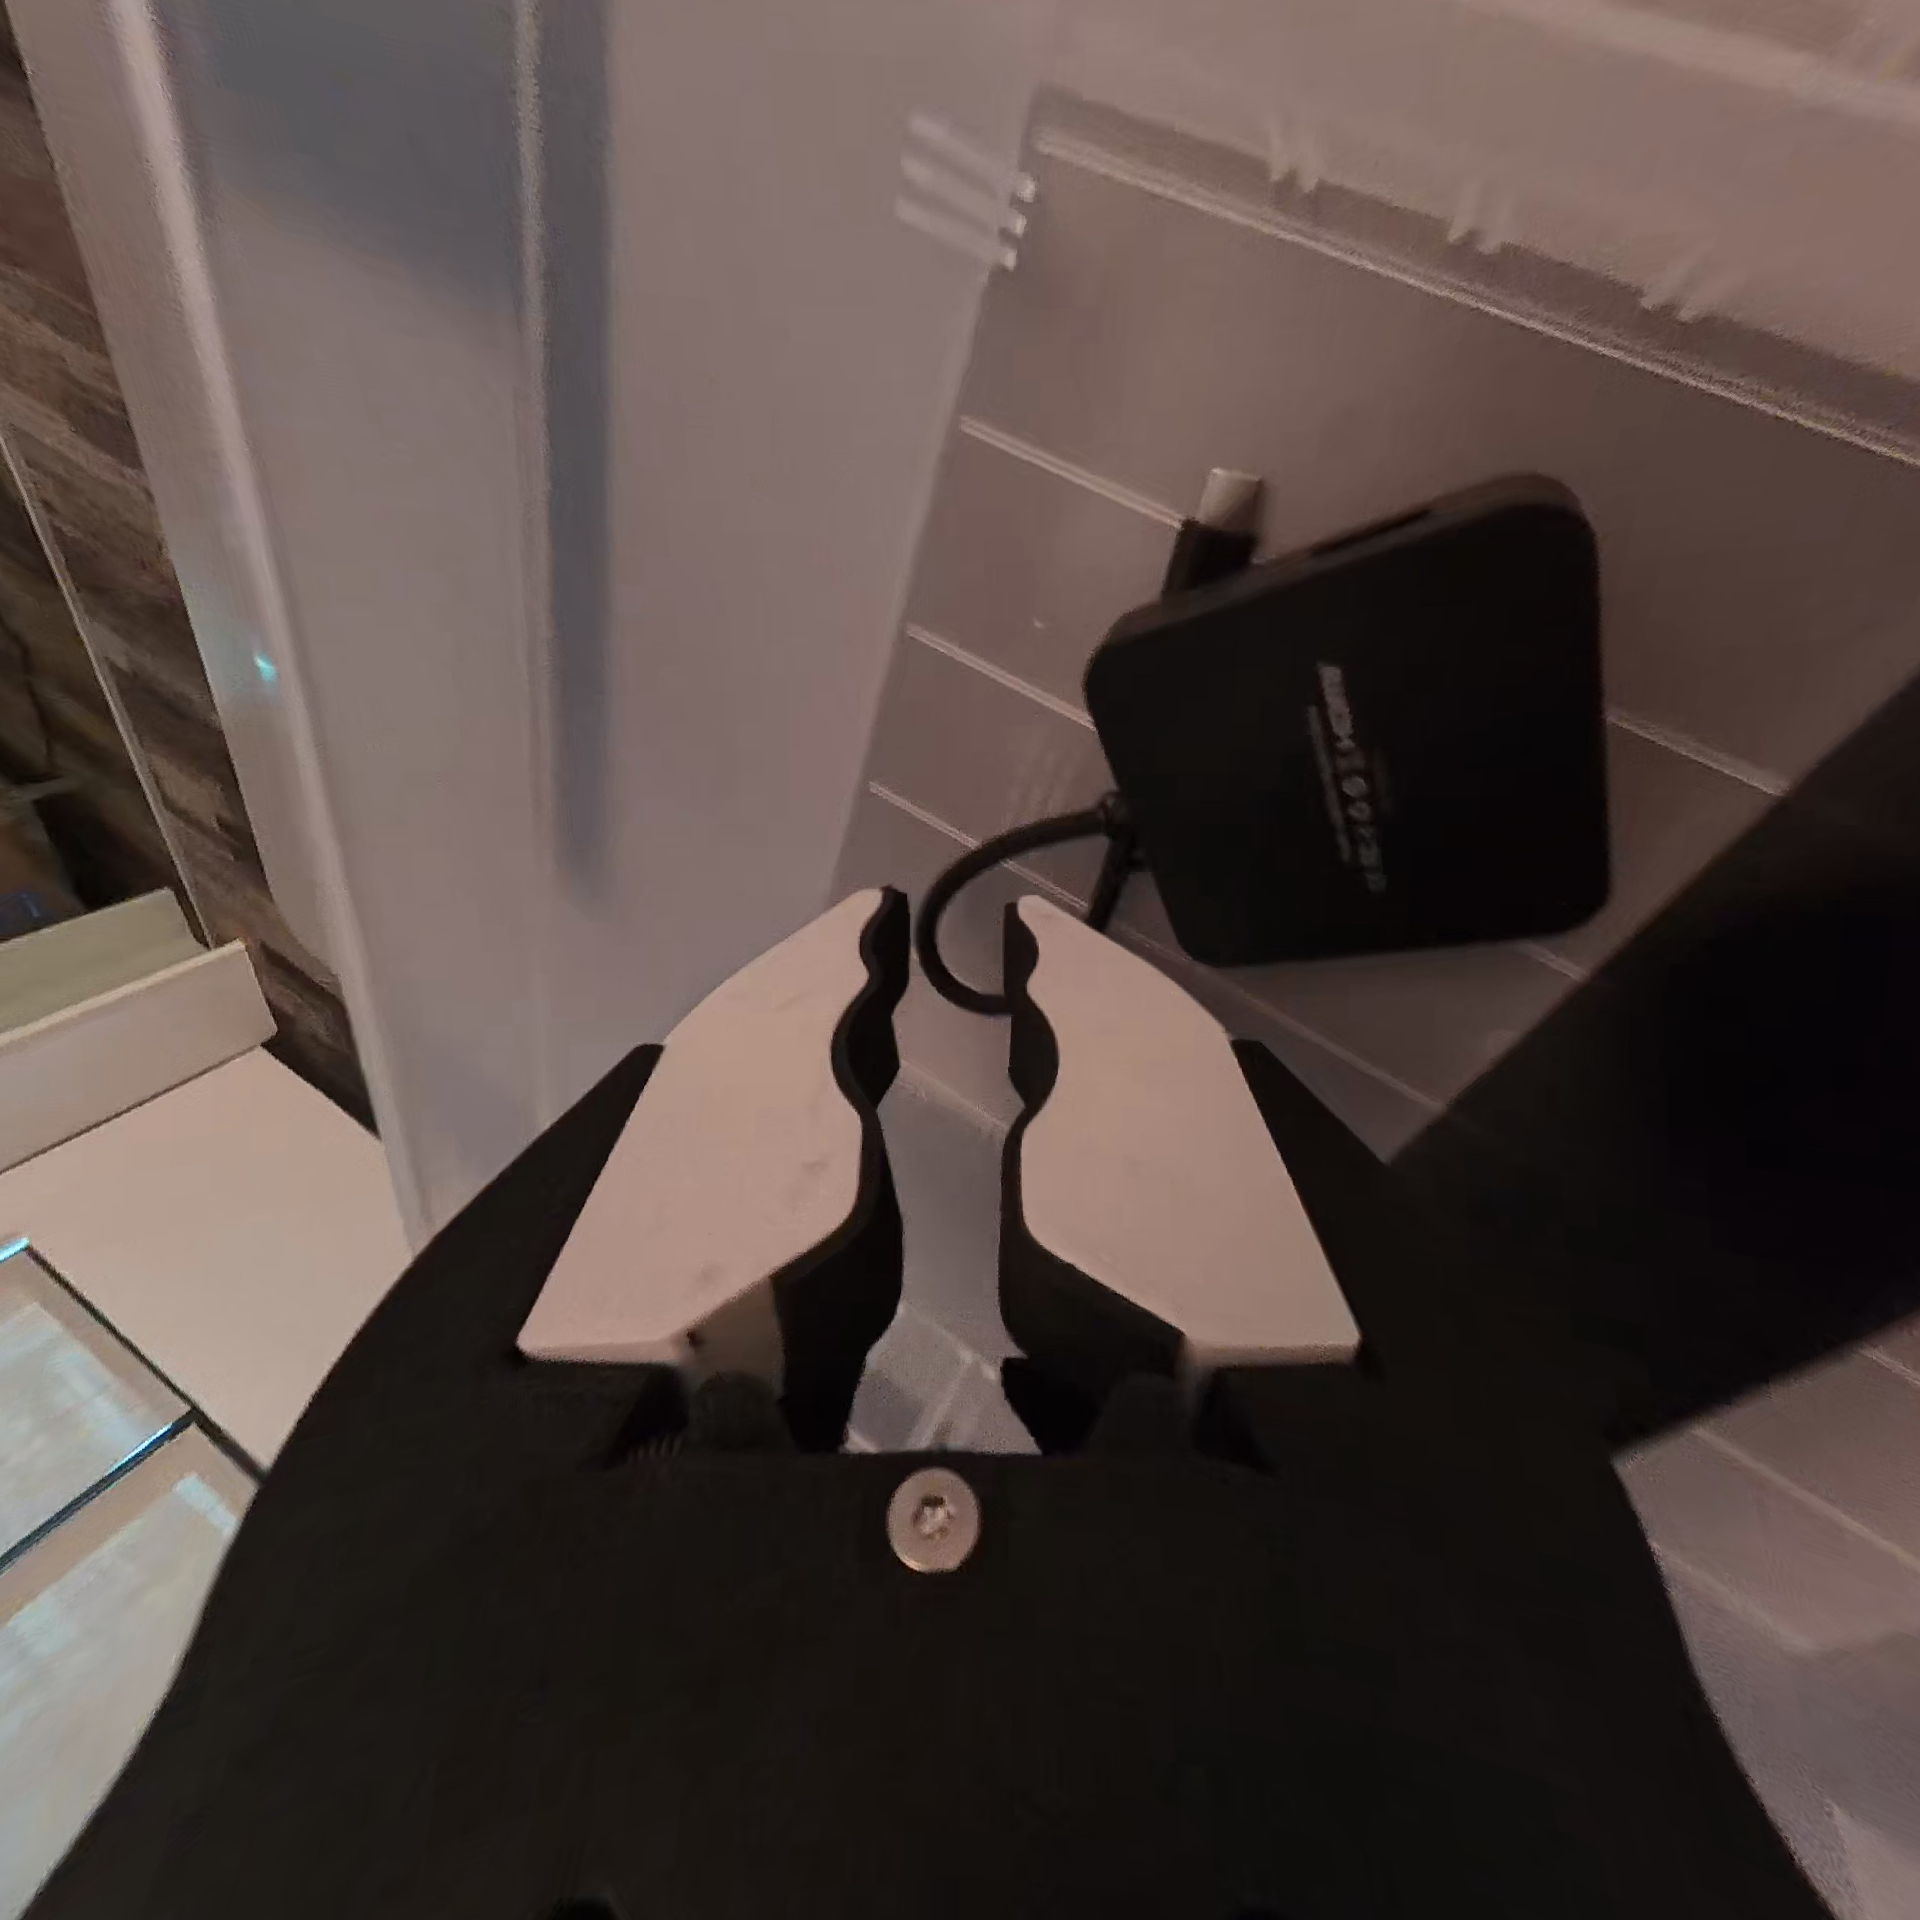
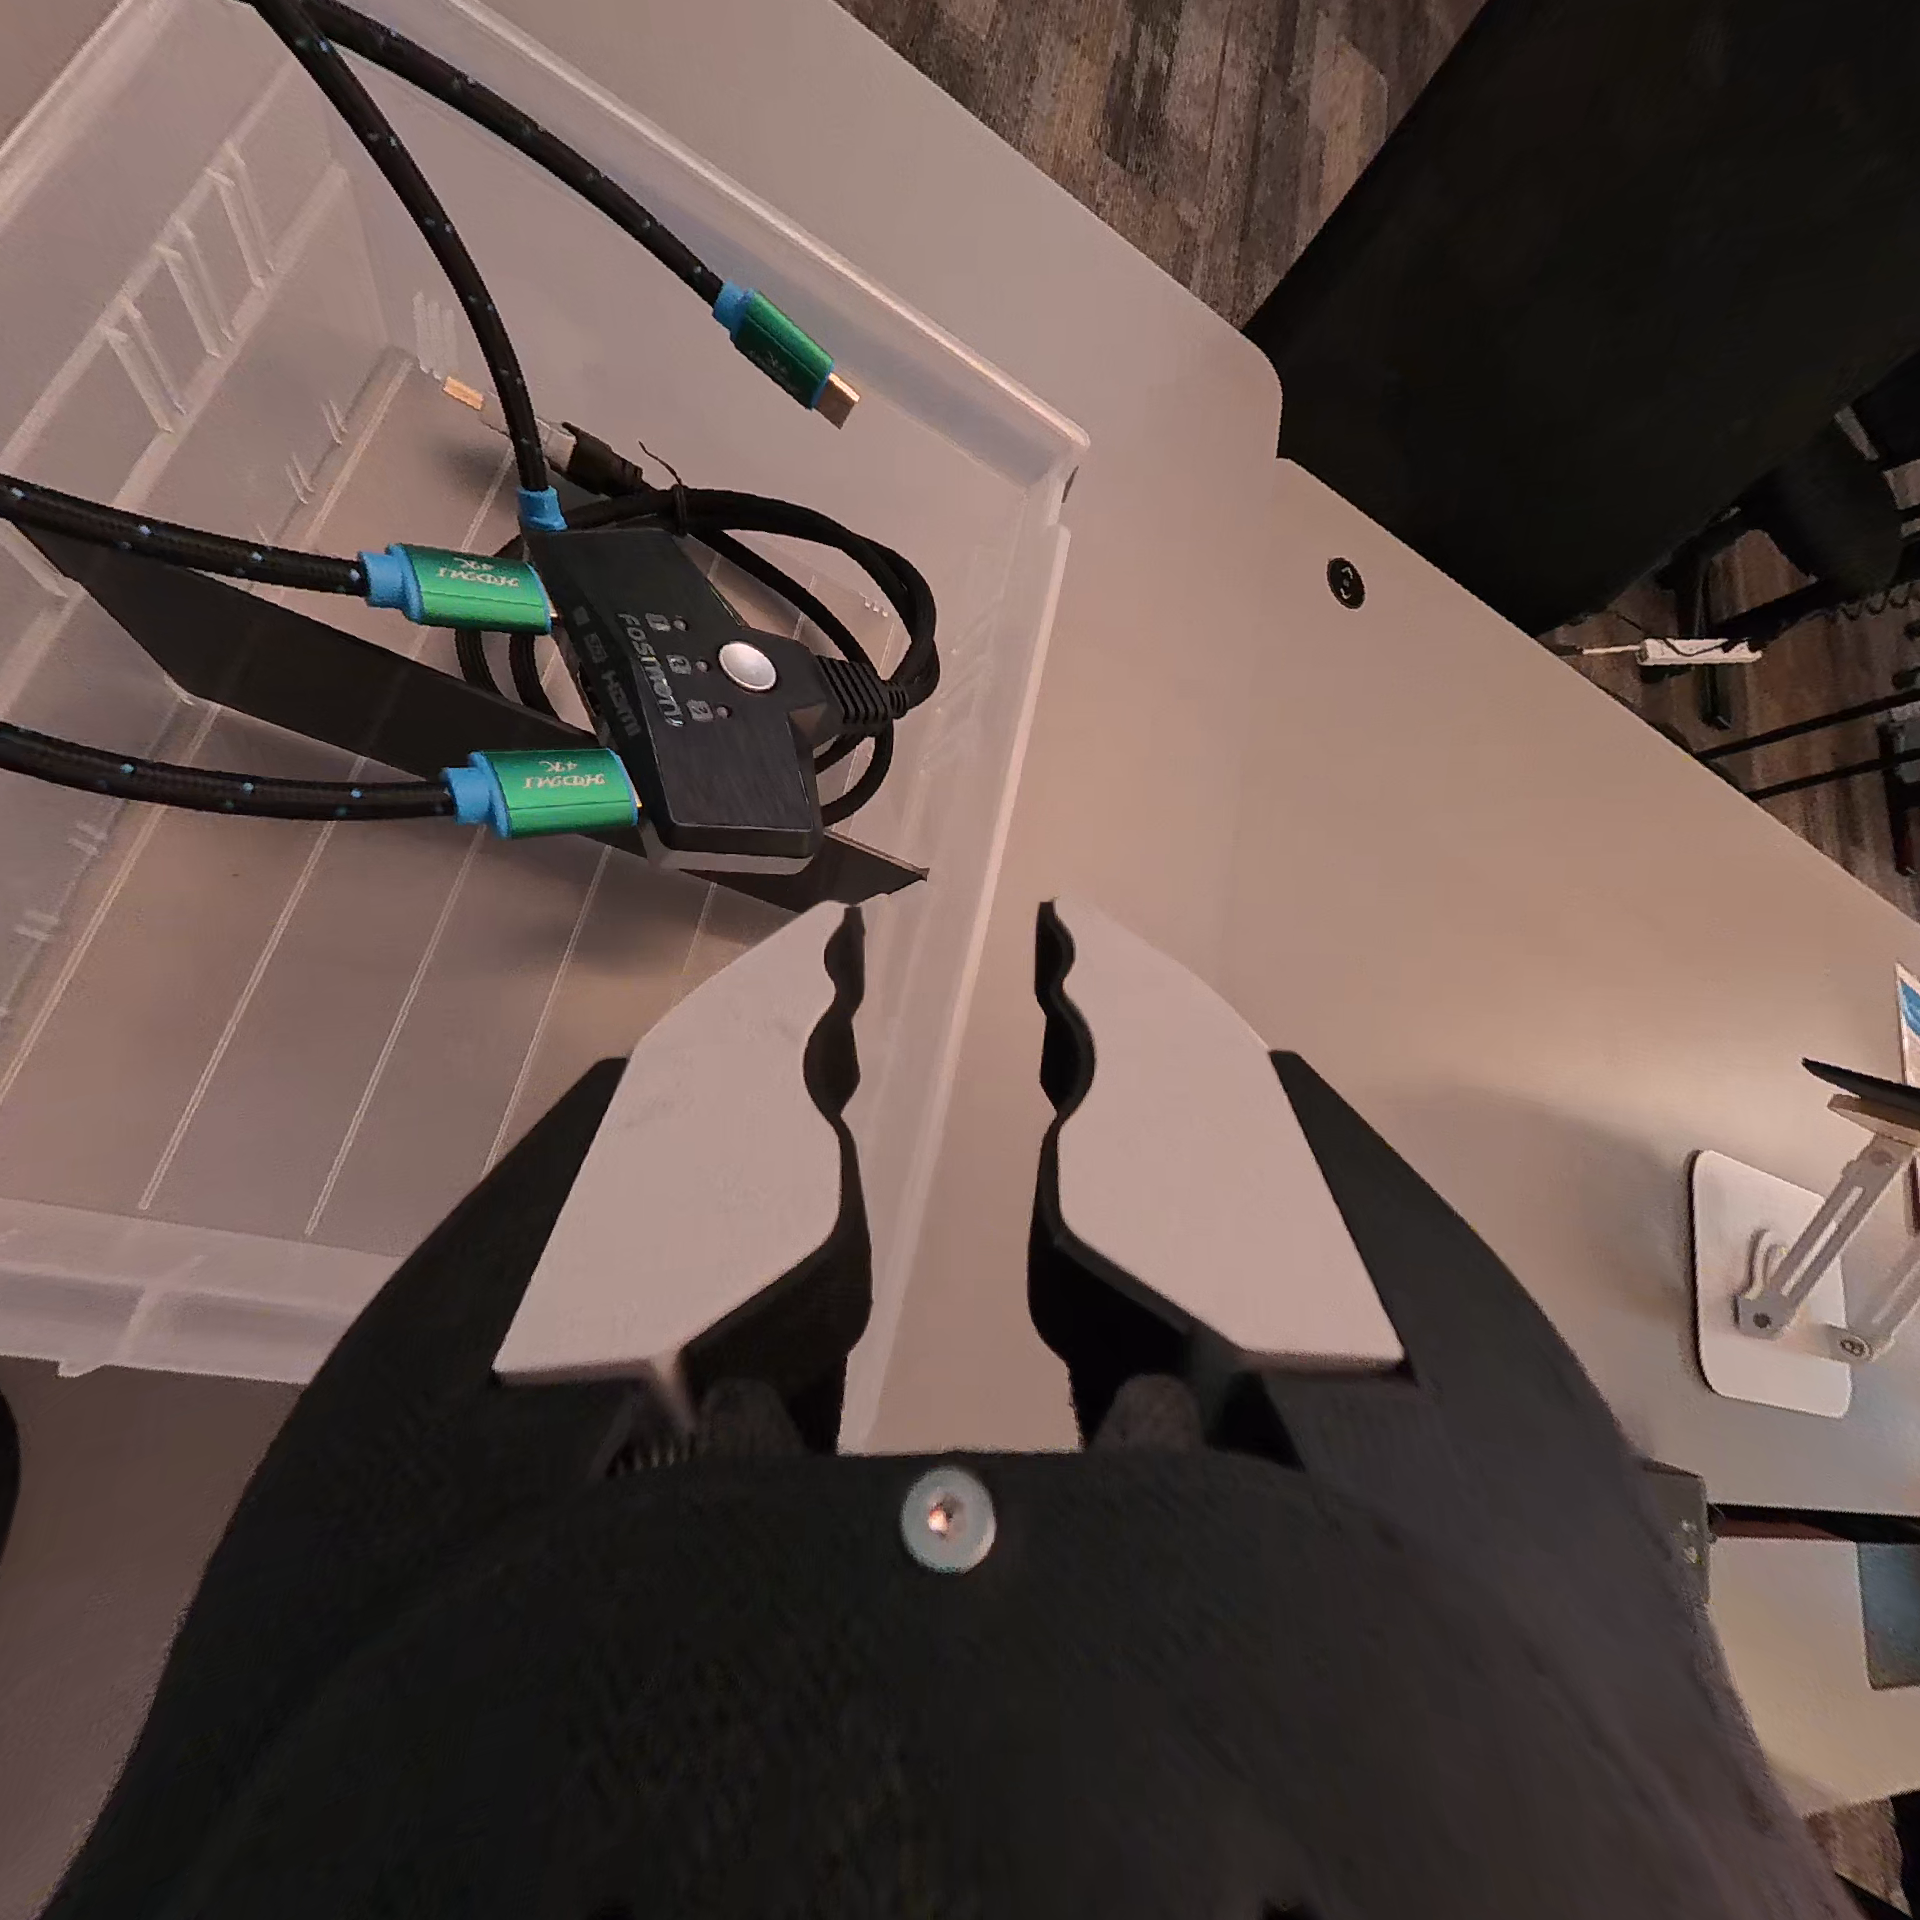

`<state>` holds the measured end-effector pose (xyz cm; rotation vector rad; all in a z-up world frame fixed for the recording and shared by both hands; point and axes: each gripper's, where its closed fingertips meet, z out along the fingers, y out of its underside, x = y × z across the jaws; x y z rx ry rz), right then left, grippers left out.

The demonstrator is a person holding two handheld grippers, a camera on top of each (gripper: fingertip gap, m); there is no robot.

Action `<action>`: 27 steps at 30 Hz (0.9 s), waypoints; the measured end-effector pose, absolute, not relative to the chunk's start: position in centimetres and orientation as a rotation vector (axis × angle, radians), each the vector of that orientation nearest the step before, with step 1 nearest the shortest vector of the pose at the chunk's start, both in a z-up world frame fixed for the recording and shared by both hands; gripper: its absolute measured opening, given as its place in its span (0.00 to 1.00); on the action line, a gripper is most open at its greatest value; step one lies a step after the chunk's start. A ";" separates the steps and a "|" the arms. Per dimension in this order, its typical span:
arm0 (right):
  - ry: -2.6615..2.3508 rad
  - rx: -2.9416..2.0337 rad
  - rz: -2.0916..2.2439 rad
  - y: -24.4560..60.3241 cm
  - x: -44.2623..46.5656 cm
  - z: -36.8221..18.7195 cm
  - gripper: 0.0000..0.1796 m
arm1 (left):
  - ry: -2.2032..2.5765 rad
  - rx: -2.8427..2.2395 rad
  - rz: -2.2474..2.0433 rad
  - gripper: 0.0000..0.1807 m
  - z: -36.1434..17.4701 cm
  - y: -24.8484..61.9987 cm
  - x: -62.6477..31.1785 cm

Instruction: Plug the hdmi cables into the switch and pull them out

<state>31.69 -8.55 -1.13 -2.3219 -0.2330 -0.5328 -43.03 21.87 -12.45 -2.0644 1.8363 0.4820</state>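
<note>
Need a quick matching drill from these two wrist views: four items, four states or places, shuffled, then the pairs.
Items
1. HDMI switch
2. loose green plug
3. right gripper
4. square black box

States
A. open, holding nothing
B. unplugged, above the bin rim
C. in the clear bin, green plugs seated in it
D. left wrist view, beyond the fingertips to the right

Pairs: 1-C, 2-B, 3-A, 4-D
</note>
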 end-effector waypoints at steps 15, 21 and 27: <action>-0.348 -2.414 -0.617 -7.6 30.1 -1.9 0.18 | 2.182 -2.097 0.341 0.08 -14.9 22.0 -42.8; -0.390 -2.431 -0.611 -7.3 29.5 -2.3 0.18 | 2.292 -1.987 0.476 0.02 -14.9 21.4 -43.6; -0.410 -2.409 -0.605 -6.8 29.1 -2.0 0.18 | 2.120 -1.876 0.695 0.02 -9.0 22.0 -44.1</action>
